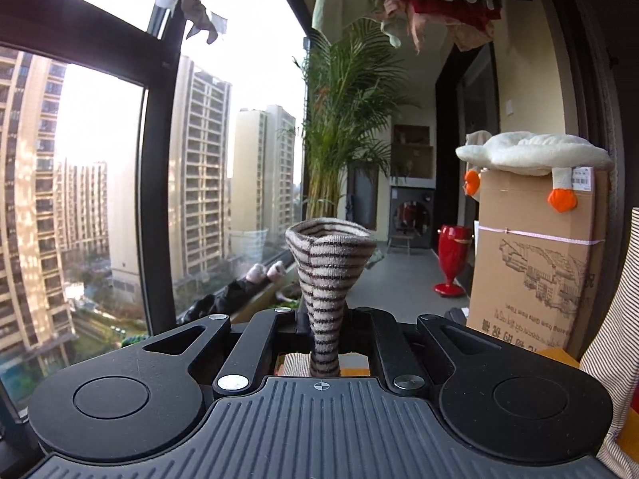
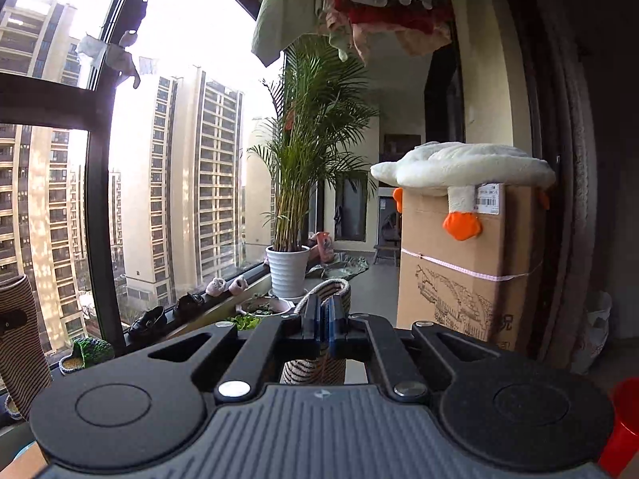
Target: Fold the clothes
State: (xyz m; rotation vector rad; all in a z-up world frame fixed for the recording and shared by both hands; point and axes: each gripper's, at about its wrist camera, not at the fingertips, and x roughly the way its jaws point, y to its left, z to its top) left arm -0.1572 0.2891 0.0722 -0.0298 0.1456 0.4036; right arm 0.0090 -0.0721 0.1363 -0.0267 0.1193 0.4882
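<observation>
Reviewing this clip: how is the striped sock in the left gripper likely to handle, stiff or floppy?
Probably soft but springy: the striped sock stands up from the left gripper and its ribbed cuff flares open rather than drooping. Likely light, as a pinch alone holds it. The right gripper pinches similar striped fabric, apparently flattened easily.

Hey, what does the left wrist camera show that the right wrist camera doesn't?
Only the left wrist view: a red stand on the floor, and the striped garment's open cuff flaring above the left tongs.
Only the right wrist view: the white pot under the palm, black shoes on the sill, and the right tongs shut on striped fabric.
Both: cardboard box, plush goose, hanging laundry.
</observation>
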